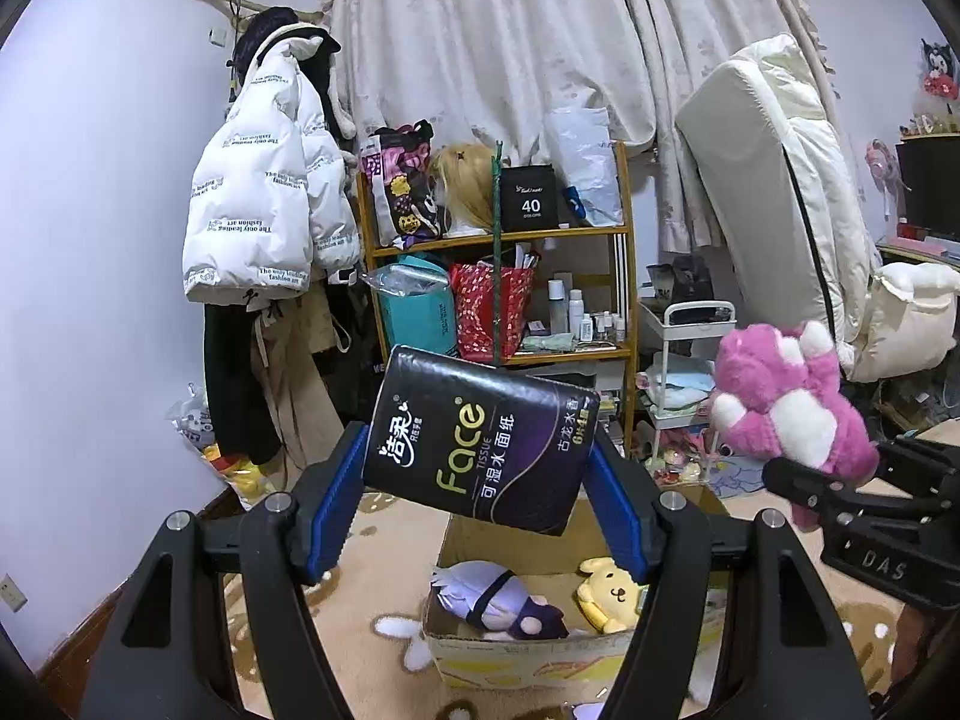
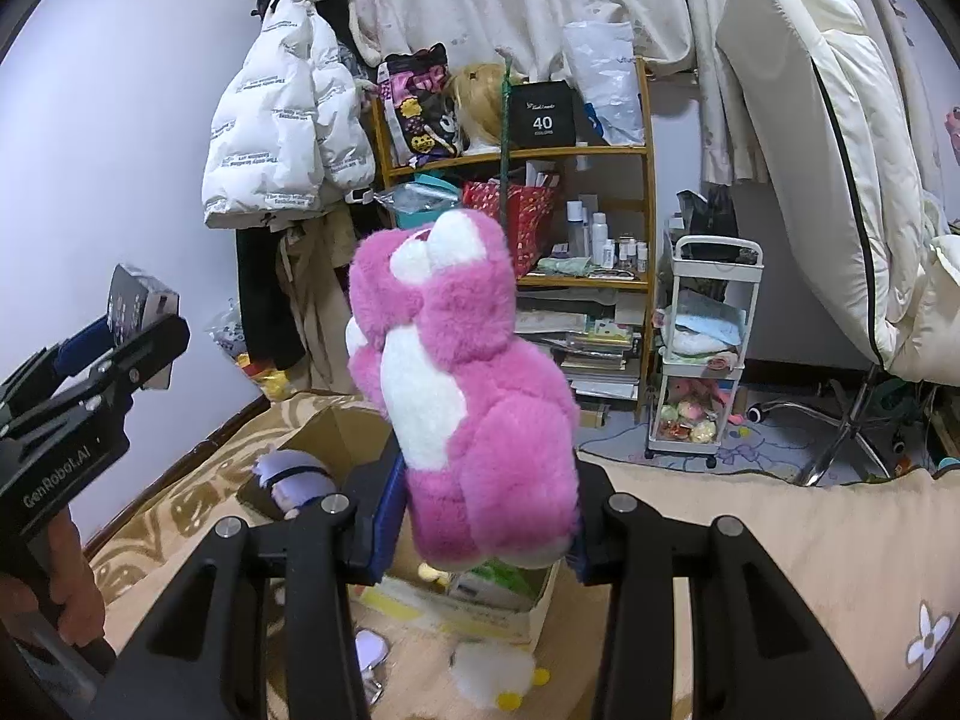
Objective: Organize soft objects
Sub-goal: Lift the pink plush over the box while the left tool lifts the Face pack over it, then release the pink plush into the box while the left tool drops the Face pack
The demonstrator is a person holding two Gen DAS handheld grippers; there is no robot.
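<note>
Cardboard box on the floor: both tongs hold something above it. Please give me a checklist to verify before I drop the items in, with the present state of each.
1. Left tongs grip the tissue pack from both sides: ok, though the pack is tilted.
2. Right tongs grip the pink plush bear: ok, pinched at its lower body.
3. Cardboard box is open on top: ok.
4. Free room inside: cannot tell; a purple plush and a yellow plush already lie in it.
5. Tissue pack is over the opening: ok, as the left wrist view shows it.
6. The two tongs are apart from each other: ok.
</note>
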